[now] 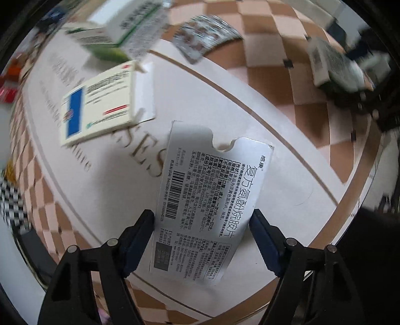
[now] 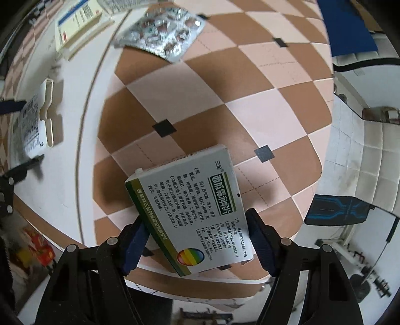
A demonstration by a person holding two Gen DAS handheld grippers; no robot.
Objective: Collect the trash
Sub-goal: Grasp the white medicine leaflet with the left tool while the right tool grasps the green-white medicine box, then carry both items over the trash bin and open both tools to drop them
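My left gripper (image 1: 202,220) clamps the light, crushable grey carton (image 1: 210,200) by its long edges, my right gripper (image 2: 195,225) likewise clamps the green-striped carton (image 2: 192,212).

Both wrist cameras look steeply down, close over the checkered tabletop (image 2: 225,100). The left view faces the white mat (image 1: 200,95); the right view faces the cloth's corner and the room beyond. Both show the blister pack (image 1: 205,35) (image 2: 162,32), the blue-striped box (image 1: 97,105) (image 2: 77,22) and the mat.
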